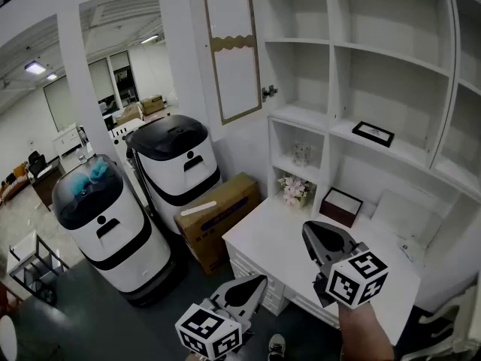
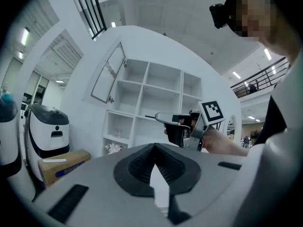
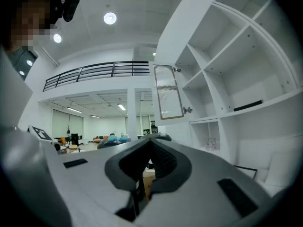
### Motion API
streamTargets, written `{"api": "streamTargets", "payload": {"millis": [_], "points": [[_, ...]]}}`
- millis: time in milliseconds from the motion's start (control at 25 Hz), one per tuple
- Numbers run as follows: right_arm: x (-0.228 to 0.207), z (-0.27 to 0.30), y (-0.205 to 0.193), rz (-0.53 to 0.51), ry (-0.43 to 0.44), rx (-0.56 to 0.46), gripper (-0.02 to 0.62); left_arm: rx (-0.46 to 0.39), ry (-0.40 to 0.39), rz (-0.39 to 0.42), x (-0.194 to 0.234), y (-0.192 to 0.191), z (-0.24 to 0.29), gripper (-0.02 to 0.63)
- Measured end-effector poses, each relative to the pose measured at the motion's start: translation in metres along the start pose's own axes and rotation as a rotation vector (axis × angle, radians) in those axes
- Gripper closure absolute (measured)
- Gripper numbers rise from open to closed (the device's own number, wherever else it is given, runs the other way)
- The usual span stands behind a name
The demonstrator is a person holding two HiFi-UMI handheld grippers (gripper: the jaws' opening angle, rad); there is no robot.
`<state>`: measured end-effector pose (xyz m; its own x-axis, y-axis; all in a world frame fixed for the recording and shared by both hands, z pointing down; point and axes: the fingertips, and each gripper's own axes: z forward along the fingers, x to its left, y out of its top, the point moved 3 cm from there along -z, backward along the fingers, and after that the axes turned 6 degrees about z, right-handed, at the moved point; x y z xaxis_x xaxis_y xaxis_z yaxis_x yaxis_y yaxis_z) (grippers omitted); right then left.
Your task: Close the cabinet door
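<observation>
A: Any writing to read?
B: Only a blue label on the cardboard box (image 1: 218,218), too small to make out (the cubes carry square markers, no words).
A: The cabinet door (image 1: 231,47)?
B: Swung open at the shelf unit's (image 1: 334,46) upper left, above the box and a white-and-black machine (image 1: 180,164). The white desk (image 1: 289,247) fronts the shelves.
A: The claws?
B: Left gripper (image 2: 154,146) and right gripper (image 3: 150,142) are both closed, holding nothing.

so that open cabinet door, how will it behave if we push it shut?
The cabinet door hangs on hinges at its cabinet-side edge, so it should swing as one rigid panel. Its insert looks like ribbed glass, likely fragile: push the frame. Thin frame, so probably light.
</observation>
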<state>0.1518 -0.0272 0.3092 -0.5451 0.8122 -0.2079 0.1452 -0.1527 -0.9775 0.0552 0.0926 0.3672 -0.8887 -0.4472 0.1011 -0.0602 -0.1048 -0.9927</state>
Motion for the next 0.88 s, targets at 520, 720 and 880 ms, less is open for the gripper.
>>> {"api": "streamTargets", "payload": {"millis": [520,720,880], "points": [[0.002,0.002,0.001,-0.001,0.008,-0.009,0.591,-0.01,0.009,-0.004,0.004,0.001,-0.001,0.604],[0.004,0.005,-0.001,0.006,0.019,-0.001,0.591,-0.012,0.013,-0.011,0.007,0.0,-0.001,0.604],[0.004,0.011,0.0,0.011,0.031,0.001,0.591,-0.014,0.022,-0.013,0.011,0.001,-0.002,0.604]]}}
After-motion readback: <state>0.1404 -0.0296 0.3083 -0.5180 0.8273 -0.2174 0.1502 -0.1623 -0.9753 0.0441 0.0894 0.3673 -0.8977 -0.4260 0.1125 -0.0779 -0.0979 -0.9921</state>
